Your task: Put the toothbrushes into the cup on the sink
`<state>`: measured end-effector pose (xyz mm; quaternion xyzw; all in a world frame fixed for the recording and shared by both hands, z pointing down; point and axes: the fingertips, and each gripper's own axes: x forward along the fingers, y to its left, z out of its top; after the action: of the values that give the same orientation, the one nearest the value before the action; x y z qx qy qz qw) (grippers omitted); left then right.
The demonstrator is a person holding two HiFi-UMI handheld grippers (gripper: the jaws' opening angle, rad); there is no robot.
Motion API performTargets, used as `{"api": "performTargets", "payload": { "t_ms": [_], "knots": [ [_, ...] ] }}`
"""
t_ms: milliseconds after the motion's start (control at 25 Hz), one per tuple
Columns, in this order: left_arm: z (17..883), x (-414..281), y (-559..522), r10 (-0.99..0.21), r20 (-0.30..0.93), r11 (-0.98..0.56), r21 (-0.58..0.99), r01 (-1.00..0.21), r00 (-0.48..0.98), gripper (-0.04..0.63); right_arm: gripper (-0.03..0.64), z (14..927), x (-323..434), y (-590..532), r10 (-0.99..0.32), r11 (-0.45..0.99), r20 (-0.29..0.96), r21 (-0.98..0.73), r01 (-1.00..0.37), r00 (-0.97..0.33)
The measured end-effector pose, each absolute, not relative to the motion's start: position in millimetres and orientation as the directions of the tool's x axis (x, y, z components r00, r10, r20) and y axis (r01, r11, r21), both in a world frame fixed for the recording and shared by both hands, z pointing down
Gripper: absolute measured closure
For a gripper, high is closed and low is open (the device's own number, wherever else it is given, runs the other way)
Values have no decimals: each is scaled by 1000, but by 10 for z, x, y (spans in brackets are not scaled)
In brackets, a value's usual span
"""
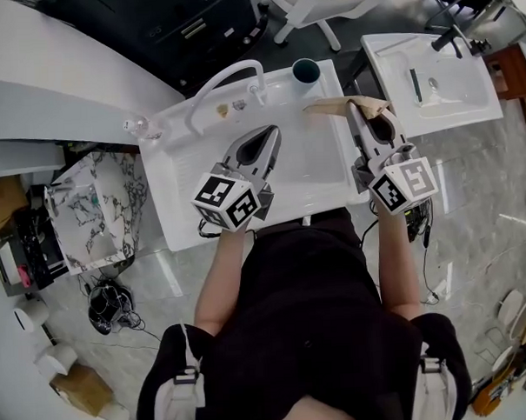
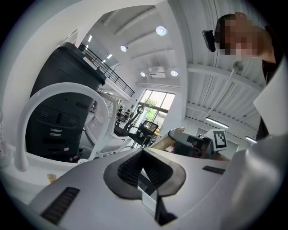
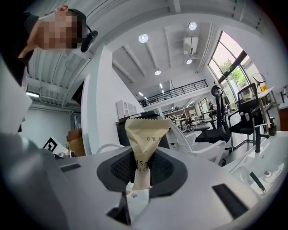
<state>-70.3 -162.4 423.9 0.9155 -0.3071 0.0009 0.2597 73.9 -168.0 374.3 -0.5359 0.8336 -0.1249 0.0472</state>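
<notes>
Right gripper: black ribbed pads pinched narrow on a toothbrush in a tan, matte paper sleeve with a serrated top edge (print too small to read). From the head view the sleeve sticks out leftward over the glossy white sink, near the round dark cup on its back rim. Left gripper: jaws together, empty, over the basin beside the arched white faucet.
</notes>
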Motion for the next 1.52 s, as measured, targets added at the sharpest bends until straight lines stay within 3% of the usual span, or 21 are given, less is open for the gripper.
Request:
{"api": "performTargets", "payload": {
  "t_ms": [1520],
  "knots": [
    [4480, -757, -1756, -589, 237, -611, 494, -618, 773, 588, 537, 4893, 755, -3051, -865, 413, 276, -86, -907, -420]
  ]
}}
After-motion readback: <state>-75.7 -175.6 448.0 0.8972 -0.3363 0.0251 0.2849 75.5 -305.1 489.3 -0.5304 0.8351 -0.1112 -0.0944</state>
